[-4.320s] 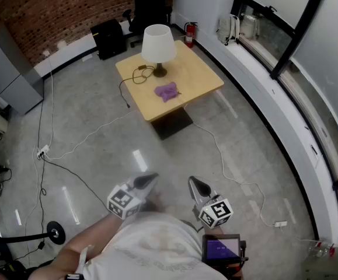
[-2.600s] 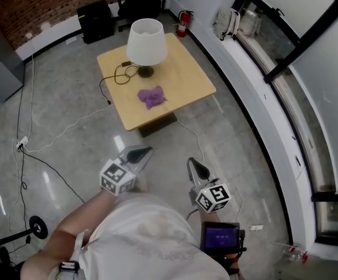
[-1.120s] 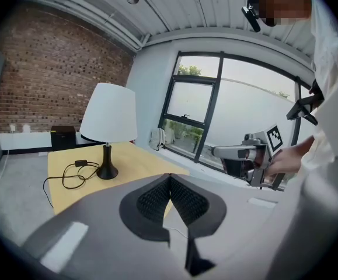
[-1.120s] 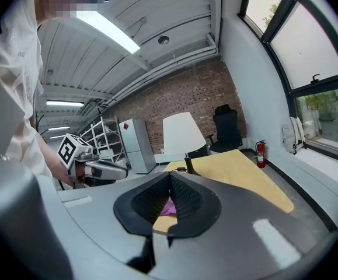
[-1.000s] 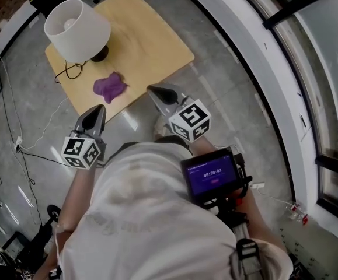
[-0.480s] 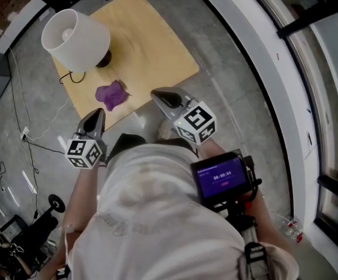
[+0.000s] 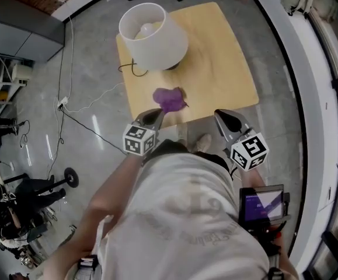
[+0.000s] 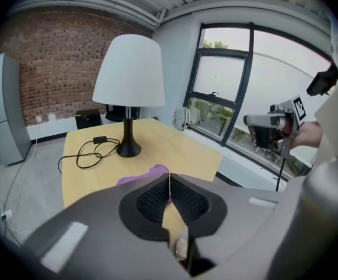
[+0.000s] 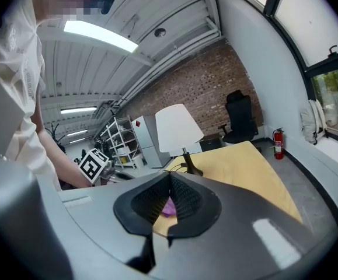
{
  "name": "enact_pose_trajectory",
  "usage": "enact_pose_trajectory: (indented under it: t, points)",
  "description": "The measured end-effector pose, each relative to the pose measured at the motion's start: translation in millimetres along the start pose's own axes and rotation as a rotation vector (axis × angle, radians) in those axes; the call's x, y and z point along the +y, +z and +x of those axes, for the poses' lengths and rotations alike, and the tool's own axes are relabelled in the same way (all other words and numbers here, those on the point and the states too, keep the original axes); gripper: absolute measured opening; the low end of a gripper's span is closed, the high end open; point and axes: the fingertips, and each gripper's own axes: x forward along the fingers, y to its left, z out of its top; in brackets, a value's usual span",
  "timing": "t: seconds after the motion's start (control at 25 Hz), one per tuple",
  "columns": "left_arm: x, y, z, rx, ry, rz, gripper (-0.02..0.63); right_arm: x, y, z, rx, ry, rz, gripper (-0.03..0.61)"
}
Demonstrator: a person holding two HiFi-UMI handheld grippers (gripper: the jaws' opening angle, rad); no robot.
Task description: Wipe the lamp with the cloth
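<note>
Lamp (image 7: pixel 153 35) upright, stem vertical | cloth (image 7: pixel 170 99) crumpled nearby | left gripper (image 7: pixel 156 114), right gripper (image 7: pixel 220 115): fingers (image 8: pixel 151 202) together, empty

There is one lamp (image 7: pixel 153 37), one purple cloth (image 7: pixel 170 98), one black cord (image 7: pixel 135 70) and one wooden table (image 7: pixel 227 69). There are two grippers, the left gripper (image 7: pixel 159 113) and the right gripper (image 7: pixel 219 114). Farther off are one fire extinguisher (image 9: pixel 278 143), one office chair (image 9: pixel 239 118) and one bag (image 9: pixel 312 121).
</note>
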Motion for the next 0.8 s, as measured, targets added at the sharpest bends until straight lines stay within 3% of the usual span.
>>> enact_pose_trajectory:
  t: [0.16,0.36,0.48,0.6,0.8]
  points:
    - [24,-11,13,0.058,0.017,-0.001,0.06,-3,-1,7,0.001,-0.022,0.014,0.014]
    - [31,-18,46,0.136,-0.018,0.094,0.16,-15,7,13,0.001,-0.06,0.014,0.014]
    - [41,-23,63,0.198,-0.019,0.097,0.223,-15,15,18,0.01,-0.077,0.007,0.014]
    - [44,-27,81,0.242,-0.018,0.094,0.263,-19,19,20,0.029,-0.1,-0.009,0.014]
    - [47,-42,105,0.353,-0.02,0.179,0.282,-23,18,27,0.06,-0.122,-0.03,0.014]
